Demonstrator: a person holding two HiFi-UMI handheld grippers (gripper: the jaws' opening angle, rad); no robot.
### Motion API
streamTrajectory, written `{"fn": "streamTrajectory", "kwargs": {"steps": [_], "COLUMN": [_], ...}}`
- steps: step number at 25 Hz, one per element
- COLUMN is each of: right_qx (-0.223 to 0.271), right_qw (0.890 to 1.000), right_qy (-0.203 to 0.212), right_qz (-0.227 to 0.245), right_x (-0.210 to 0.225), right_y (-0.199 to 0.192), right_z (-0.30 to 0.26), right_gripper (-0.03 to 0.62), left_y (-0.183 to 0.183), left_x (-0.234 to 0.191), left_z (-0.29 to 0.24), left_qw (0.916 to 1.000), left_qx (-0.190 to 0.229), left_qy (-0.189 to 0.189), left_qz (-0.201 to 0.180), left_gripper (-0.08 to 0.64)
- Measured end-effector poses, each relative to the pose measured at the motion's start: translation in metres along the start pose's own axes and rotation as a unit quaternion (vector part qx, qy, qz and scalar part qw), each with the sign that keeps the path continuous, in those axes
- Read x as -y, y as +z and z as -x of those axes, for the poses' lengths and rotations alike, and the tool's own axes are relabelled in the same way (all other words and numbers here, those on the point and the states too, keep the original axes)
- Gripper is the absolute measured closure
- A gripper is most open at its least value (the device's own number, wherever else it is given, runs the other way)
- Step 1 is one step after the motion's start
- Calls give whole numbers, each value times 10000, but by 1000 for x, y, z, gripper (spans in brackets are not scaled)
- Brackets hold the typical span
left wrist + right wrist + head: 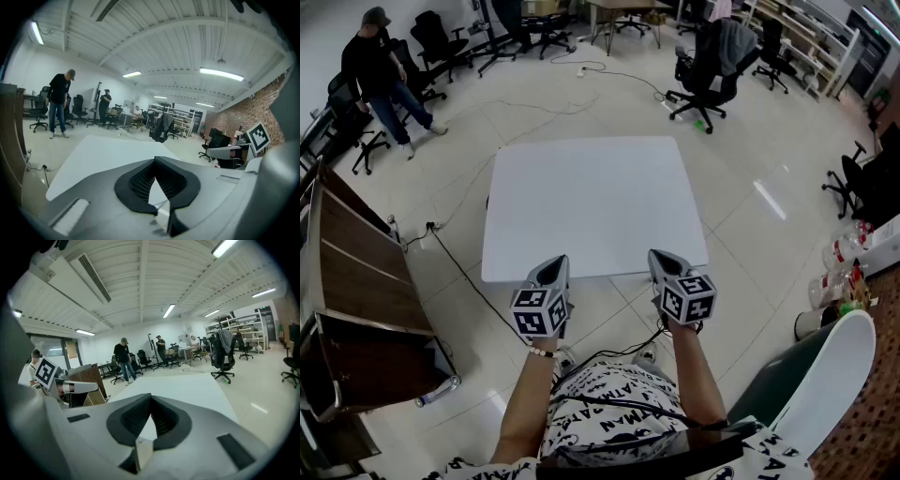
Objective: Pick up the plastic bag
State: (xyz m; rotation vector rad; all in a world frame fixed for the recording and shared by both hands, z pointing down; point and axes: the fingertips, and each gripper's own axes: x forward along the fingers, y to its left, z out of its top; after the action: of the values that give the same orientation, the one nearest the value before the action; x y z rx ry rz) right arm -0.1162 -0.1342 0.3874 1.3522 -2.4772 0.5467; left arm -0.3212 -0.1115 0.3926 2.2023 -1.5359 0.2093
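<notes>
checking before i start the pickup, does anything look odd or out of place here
Yes: no plastic bag shows on the white table or in any view. The left tongs and right tongs are shut and empty at its near edge. What looks like a bottle lies on the floor at left.

Closed gripper (155,162) (empty) before white table (101,154)

Grey left gripper (555,267) and right gripper (660,259) bear black-and-white marker cubes (540,312); white shirt (609,405), black lettering.
</notes>
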Motion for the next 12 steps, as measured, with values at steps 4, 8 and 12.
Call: {"fn": "streamTrajectory", "kwargs": {"steps": [4, 8, 12], "right_qx": [134, 142, 136], "right_qw": [9999, 9995, 9976], "right_qy": [12, -91, -398], "right_qz": [-98, -249, -555], "right_x": [4, 13, 40], "right_y": [-8, -21, -42], "right_z": [4, 6, 25], "right_gripper": [577, 394, 394], "left_y": [-12, -26, -48], "left_x": [11, 28, 60], "left_z": [-2, -11, -32], "left_qw": [9999, 9993, 9960], "left_qx": [-39, -200, -525], "left_qy": [-98, -305, -711], "left_qz": [21, -38, -164], "left_gripper": [558, 558, 558]}}
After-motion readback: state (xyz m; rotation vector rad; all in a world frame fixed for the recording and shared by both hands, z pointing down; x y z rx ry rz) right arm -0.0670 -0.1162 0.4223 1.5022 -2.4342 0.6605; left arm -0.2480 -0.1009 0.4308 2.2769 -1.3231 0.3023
